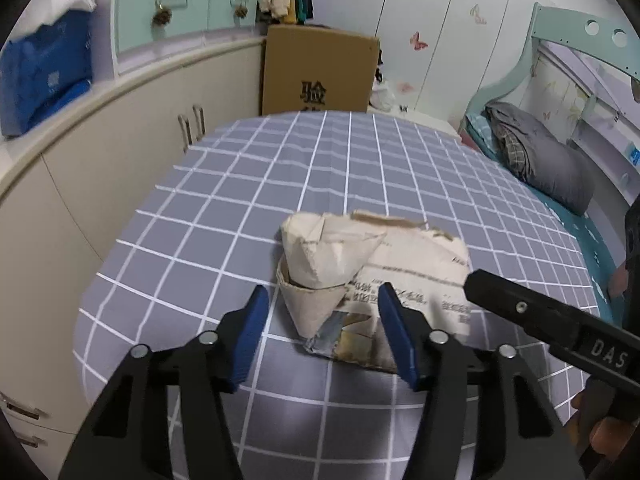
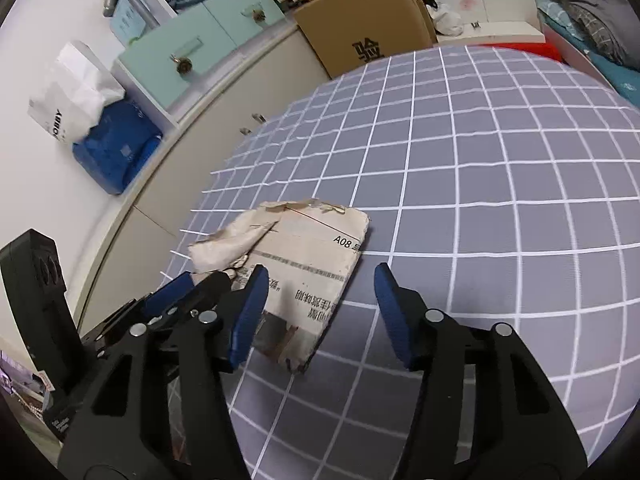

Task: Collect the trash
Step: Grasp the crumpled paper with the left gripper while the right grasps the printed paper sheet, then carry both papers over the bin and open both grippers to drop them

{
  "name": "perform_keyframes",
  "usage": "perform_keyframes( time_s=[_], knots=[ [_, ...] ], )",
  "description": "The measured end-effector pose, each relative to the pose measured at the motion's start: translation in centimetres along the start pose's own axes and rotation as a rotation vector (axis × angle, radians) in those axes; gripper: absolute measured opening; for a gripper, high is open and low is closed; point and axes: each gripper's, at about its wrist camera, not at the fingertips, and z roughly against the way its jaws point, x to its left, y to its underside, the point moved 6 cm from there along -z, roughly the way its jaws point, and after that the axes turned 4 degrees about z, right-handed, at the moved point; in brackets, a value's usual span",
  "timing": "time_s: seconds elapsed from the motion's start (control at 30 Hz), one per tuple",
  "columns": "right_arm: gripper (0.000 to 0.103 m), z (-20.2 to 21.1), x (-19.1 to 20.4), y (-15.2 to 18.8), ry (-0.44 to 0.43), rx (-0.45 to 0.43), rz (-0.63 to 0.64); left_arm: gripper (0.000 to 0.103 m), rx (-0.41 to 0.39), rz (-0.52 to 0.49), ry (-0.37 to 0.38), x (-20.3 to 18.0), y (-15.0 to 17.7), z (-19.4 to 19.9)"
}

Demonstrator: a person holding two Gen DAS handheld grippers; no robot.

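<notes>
Checked grey tablecloth (image 1: pixel 360 168) fills the room's middle. Left gripper (image 1: pixel 323 330) is roughly half open around the near end of the folded newspaper wad (image 1: pixel 372 264), pads not pressing. Right gripper (image 2: pixel 321 312), also half open, grips nothing. Wad's long axis runs near-to-far.
</notes>
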Motion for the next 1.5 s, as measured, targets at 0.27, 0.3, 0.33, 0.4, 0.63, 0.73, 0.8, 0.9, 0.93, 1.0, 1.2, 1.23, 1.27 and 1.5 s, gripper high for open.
perform_keyframes(
  time_s=[0.27, 0.3, 0.33, 0.4, 0.63, 0.73, 0.8, 0.9, 0.93, 1.0, 1.2, 1.23, 1.27, 1.5],
  knots=[
    [0.046, -1.8, 0.5, 0.0, 0.002, 0.019, 0.013, 0.032, 0.038, 0.039, 0.068, 0.9, 0.2, -1.3],
    [0.045, -1.9, 0.5, 0.0, 0.005, 0.018, 0.016, 0.03, 0.035, 0.036, 0.068, 0.8, 0.2, -1.2],
    [0.044, -1.9, 0.6, 0.0, 0.011, 0.018, 0.026, 0.029, 0.03, 0.026, 0.06, 0.6, 0.2, -1.1],
    [0.042, -1.8, 0.7, 0.1, 0.013, 0.013, 0.034, 0.028, 0.019, 0.015, 0.043, 0.3, 0.3, -0.9],
    [0.041, 0.1, 0.1, 0.2, 0.008, -0.031, 0.04, 0.027, -0.019, 0.005, 0.052, -1.5, 0.0, 0.6],
    [0.041, 2.0, -0.6, 0.1, 0.014, -0.066, 0.047, 0.027, -0.042, -0.011, 0.071, -3.1, -0.2, 1.7],
    [0.041, 3.8, -1.4, 0.0, 0.019, -0.099, 0.042, 0.027, -0.054, -0.022, 0.088, -4.7, -0.4, 2.5],
    [0.041, 6.6, -3.1, 0.0, 0.035, -0.149, 0.028, 0.027, -0.069, -0.05, 0.129, -8.0, -0.4, 3.5],
    [0.041, 7.4, -3.6, 0.0, 0.041, -0.162, 0.025, 0.027, -0.072, -0.059, 0.141, -9.0, -0.4, 3.7],
    [0.041, 9.8, -5.3, 0.2, 0.058, -0.199, 0.012, 0.027, -0.078, -0.077, 0.164, -11.1, -0.2, 4.1],
    [0.041, 16.7, -11.3, 1.5, 0.118, -0.295, -0.046, 0.027, -0.073, -0.153, 0.25, -19.6, 1.2, 4.8],
    [0.041, 18.0, -12.6, 1.8, 0.135, -0.314, -0.061, 0.027, -0.067, -0.171, 0.271, -21.5, 1.6, 4.9],
    [0.041, 19.0, -13.6, 2.1, 0.146, -0.328, -0.071, 0.027, -0.063, -0.189, 0.292, -23.5, 2.1, 4.9],
    [0.041, 26.6, -21.9, 5.5, 0.218, -0.417, -0.192, 0.027, -0.038, -0.304, 0.389, -34.5, 5.9, 5.3]
  ],
)
